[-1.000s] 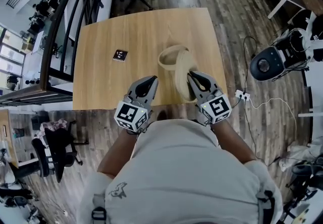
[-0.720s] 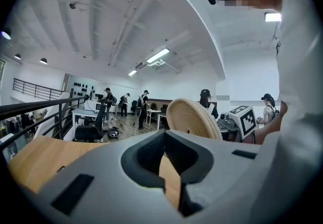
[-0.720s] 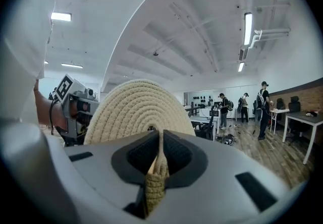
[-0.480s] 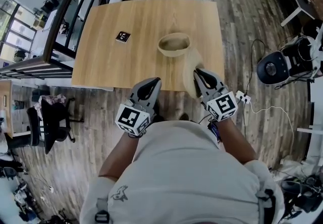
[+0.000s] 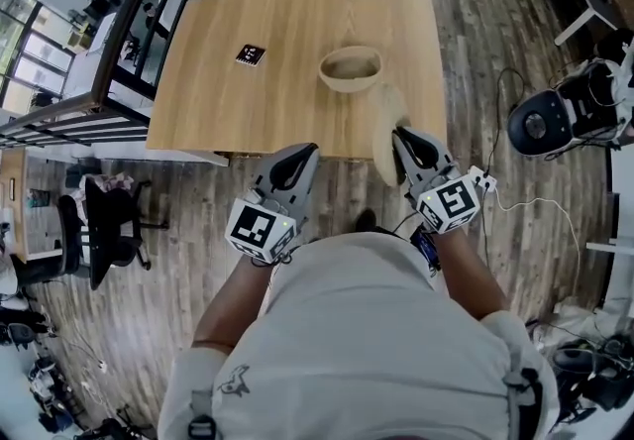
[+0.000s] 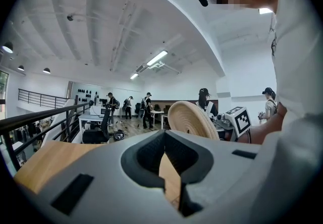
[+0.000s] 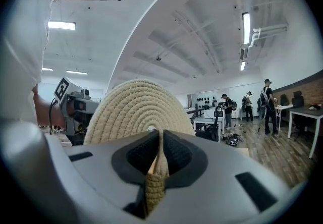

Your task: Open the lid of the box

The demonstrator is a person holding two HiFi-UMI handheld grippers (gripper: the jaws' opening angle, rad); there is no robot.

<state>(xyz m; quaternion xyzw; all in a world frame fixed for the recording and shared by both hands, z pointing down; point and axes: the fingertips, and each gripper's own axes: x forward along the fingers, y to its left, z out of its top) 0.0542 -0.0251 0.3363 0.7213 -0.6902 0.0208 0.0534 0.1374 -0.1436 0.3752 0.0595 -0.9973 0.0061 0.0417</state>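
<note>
**Head view.** The open box (image 5: 351, 68) sits on the table (image 5: 238, 106), right of centre. The lid (image 5: 385, 129) is off it and stands on edge just below and right of the box, over the table's near edge. Its long axis runs up and down the frame. My right gripper (image 5: 400, 139) grips the lid's lower rim, and my left gripper (image 5: 302, 153) hangs empty to its left, off the table. The box lies up and left of the right jaws, and the right hand is the nearer one. I judge that setting the lid down is what remains.

**Left gripper view.** The left gripper (image 6: 164, 153) has its jaws together on nothing. The lid (image 6: 193, 120) rises beyond them, right of centre.

**Right gripper view.** The right gripper (image 7: 157, 165) is clamped on the woven rim of the lid (image 7: 135, 112).

**Change.** A second ago the lid overlapped the box. It now stands apart from it, and both grippers have drawn back toward me.
</note>
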